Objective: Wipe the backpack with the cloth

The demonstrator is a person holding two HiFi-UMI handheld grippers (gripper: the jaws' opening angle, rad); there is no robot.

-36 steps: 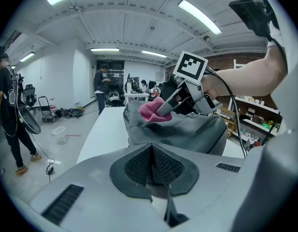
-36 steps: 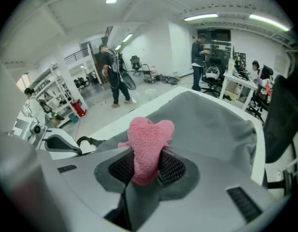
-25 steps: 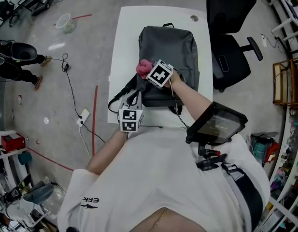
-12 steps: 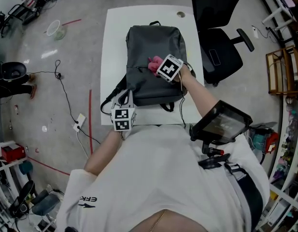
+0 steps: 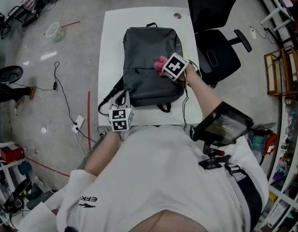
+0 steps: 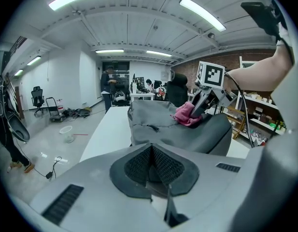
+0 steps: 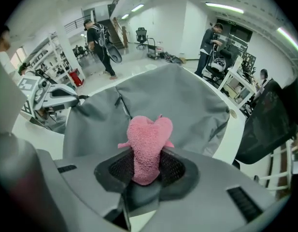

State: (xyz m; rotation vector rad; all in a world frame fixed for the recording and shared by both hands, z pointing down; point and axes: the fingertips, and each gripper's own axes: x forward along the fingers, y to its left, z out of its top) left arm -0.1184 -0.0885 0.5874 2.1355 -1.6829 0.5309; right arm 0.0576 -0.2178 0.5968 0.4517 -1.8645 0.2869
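A grey backpack [image 5: 146, 52] lies flat on a white table [image 5: 109, 47]. My right gripper [image 5: 164, 67] is shut on a pink cloth [image 5: 160, 64] and presses it on the bag's right middle. In the right gripper view the cloth [image 7: 148, 146] sticks up between the jaws of the right gripper [image 7: 148, 167], above the bag's fabric [image 7: 177, 98]. My left gripper [image 5: 123, 98] is at the bag's near left corner by a black strap [image 5: 110, 98]. In its own view the left gripper [image 6: 151, 166] has its jaws shut with nothing seen between them, and the backpack [image 6: 197, 132] lies ahead.
A black office chair [image 5: 214, 30] stands right of the table. Cables and a power strip [image 5: 79, 122] lie on the floor at left, with a small bucket [image 5: 52, 30] further off. People stand in the background [image 7: 209, 42]. A dark tablet-like device [image 5: 221, 124] hangs at my chest.
My right gripper has carried the pink cloth across the backpack from its left side toward its right. The left gripper has stayed at the near left corner.
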